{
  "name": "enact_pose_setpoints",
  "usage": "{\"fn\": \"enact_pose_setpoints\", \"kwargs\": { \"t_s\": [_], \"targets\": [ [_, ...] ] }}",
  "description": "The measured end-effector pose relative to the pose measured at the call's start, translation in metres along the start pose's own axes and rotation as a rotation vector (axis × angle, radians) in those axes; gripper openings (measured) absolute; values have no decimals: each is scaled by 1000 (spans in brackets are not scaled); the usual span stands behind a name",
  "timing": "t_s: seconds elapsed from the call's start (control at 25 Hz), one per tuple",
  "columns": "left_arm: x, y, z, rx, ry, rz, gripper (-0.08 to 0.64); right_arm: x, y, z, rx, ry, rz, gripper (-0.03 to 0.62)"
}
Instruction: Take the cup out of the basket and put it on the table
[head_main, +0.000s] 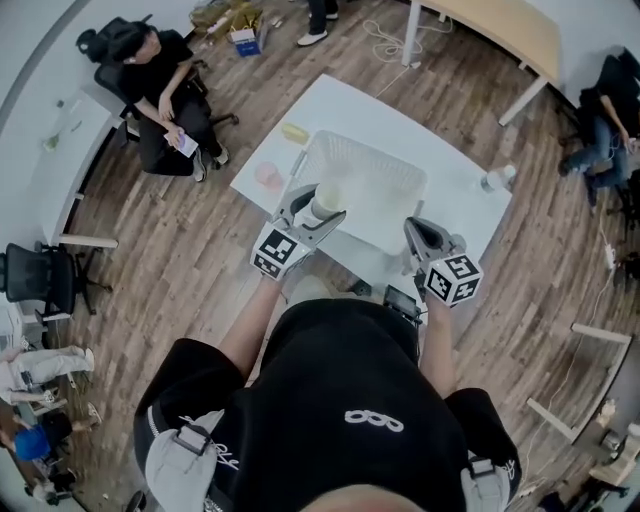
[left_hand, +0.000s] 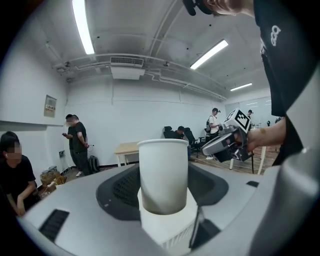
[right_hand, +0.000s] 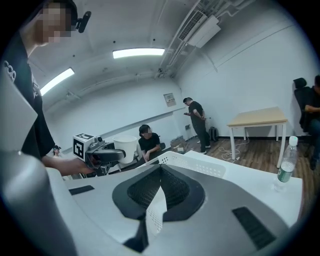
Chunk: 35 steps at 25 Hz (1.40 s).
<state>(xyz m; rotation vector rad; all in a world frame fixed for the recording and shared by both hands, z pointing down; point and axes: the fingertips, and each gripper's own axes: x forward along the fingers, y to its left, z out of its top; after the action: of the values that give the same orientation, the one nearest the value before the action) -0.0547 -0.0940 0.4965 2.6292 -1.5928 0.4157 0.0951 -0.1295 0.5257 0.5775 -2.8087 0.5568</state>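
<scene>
In the head view, the cup (head_main: 326, 198) is being gripped by the left gripper (head_main: 318, 207) and is being held upright over the basket's (head_main: 420, 178) near-left edge. The right gripper (head_main: 416, 232) is being held at the basket's near-right corner, above the table (head_main: 365, 110). In the left gripper view, the cup (left_hand: 163, 172) is being clamped between the jaws of the left gripper (left_hand: 165, 215), its lower part seated between the pads. In the right gripper view, the jaws of the right gripper (right_hand: 155, 215) are being held pressed together with nothing between them. The basket (right_hand: 197, 164) is being seen just beyond them, and the cup (right_hand: 125, 146) is being carried by the left gripper (right_hand: 112, 155) to the basket's left.
</scene>
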Motion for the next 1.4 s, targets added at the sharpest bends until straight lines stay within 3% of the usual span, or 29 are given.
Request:
{"fn": "enact_pose_setpoints", "kwargs": {
  "t_s": [0.48,1.4],
  "targets": [
    [-51,-39,-23,-64,-37,36,281,-13,45,-22,-34,18,55,25],
    [-88,-73,-27,-79,-52,6,279,-64,68,-37,-37,-26,-11,25]
  ]
}}
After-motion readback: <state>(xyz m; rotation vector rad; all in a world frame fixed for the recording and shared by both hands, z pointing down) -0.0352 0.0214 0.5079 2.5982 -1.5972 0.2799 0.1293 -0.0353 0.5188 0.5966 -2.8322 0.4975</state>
